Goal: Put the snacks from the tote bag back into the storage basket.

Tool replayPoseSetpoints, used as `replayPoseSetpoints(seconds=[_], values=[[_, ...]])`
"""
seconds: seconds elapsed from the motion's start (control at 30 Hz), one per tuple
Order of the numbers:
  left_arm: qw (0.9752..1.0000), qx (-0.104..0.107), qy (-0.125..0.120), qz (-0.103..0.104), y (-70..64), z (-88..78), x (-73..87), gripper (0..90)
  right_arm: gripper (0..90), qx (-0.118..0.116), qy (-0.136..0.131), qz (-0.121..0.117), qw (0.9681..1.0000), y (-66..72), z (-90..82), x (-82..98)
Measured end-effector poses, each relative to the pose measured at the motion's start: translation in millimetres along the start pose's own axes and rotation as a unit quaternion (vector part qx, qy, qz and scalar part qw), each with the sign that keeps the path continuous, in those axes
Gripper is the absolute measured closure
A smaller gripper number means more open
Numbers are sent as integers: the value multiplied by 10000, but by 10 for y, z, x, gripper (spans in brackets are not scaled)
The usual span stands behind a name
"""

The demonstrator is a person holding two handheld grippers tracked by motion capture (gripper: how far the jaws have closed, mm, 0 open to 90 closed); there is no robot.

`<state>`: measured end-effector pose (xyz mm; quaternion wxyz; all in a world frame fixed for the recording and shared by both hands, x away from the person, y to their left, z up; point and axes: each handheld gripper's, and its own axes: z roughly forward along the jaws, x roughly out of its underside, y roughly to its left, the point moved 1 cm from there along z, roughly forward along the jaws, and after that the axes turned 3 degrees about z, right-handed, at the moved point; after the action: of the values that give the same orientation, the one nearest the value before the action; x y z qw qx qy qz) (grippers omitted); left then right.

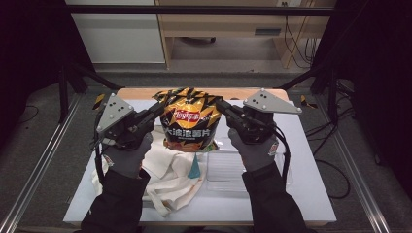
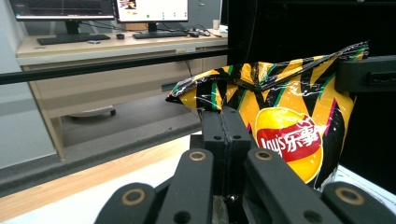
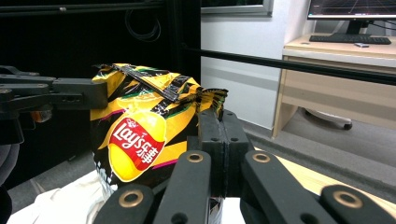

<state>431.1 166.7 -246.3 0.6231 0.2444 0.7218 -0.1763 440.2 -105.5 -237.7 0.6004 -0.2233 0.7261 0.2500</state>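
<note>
I've got both the left tool [image 1: 158, 110] and right tool [image 1: 222, 108] clamped tight on opposite edges of the yellow-and-black crinkly chip bag [image 1: 187, 124] between them; I'd keep grips level, pulling evenly so foil won't tear.

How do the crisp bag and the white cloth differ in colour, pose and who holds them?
The crisp bag is yellow and black; the white cloth is plain. The bag stands upright; the cloth lies crumpled flat on the table. The left gripper and right gripper pinch the bag's sides; neither holds the cloth.
</note>
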Motion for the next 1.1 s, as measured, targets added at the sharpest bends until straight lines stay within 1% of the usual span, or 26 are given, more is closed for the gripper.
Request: replayPoseSetpoints(seconds=[0.13,0.23,0.47,0.8,1.0,1.07,1.1], values=[[10000,29,-6,7,-43,52,-1,900,900,53,0,6,10000,-45,-41,-2],[10000,65,-21,-48,-76,101,-1,900,900,80,5,5,10000,-74,-70,1],[9999,112,-34,-53,-141,178,-2,900,900,169,2,31,9999,-151,-139,14],[9997,215,-57,-51,-254,262,-23,900,900,272,-15,4,9996,-240,-248,2],[9995,295,-49,-45,-321,312,-23,900,900,328,-19,42,9995,-302,-324,7],[9996,273,-42,-24,-340,315,-21,899,900,329,-36,50,9994,-319,-343,11],[9995,312,-53,-31,-354,324,-19,899,900,337,-39,57,9994,-323,-348,12]])
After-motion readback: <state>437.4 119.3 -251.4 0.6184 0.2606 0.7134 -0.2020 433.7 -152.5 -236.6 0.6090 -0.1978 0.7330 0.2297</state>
